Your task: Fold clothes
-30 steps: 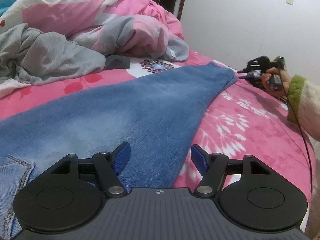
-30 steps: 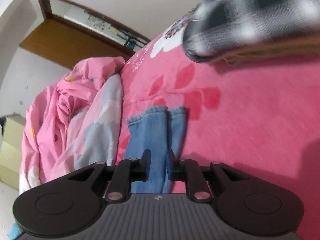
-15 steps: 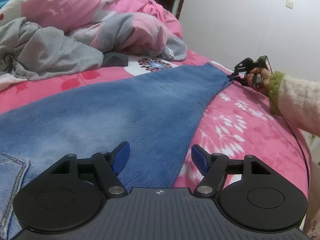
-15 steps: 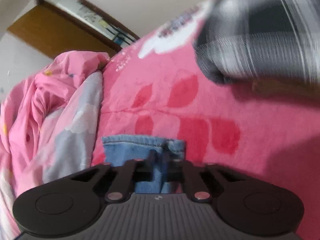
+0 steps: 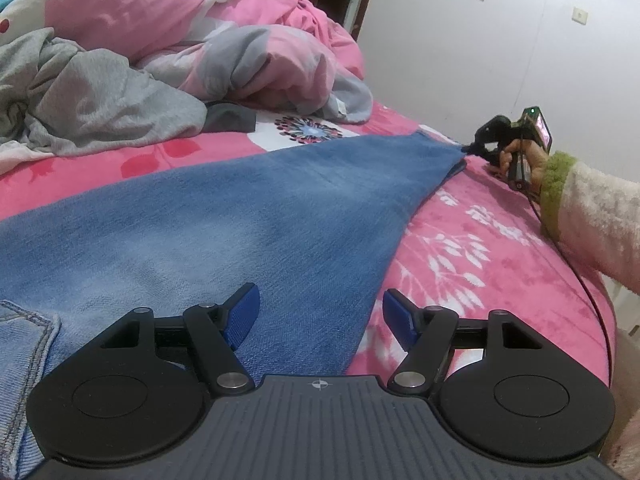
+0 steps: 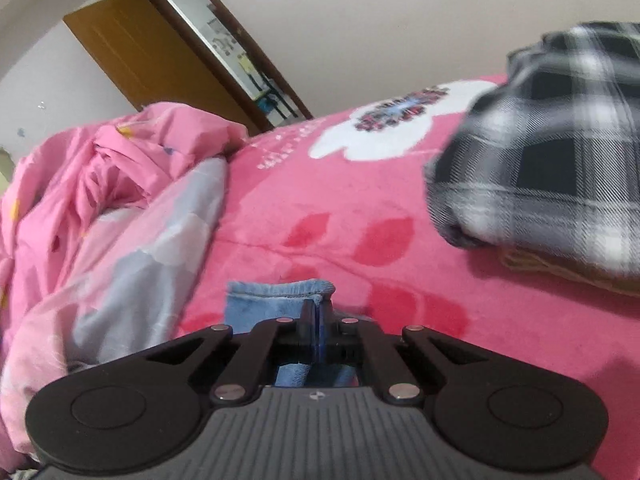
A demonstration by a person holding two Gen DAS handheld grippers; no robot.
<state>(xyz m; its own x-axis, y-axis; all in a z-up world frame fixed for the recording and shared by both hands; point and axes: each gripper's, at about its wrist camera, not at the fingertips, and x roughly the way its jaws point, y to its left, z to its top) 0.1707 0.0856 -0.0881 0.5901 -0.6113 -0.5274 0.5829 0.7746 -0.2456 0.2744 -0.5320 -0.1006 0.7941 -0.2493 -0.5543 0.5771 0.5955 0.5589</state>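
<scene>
On bed [image 5: 472, 248]: right gripper [image 6: 319, 316] jaws pinching jeans [image 5: 224, 216] hem; left gripper [image 5: 320, 316] jaws spread.

The left gripper [image 5: 320, 312] hovers low with its blue-padded fingers [image 5: 242, 312] spread wide apart, nothing between them; the right gripper [image 6: 319, 314] has its fingers pressed together on the jeans hem [image 6: 280, 289]; the right hand [image 5: 520, 160], in a fuzzy sleeve, grasps its handle.
</scene>
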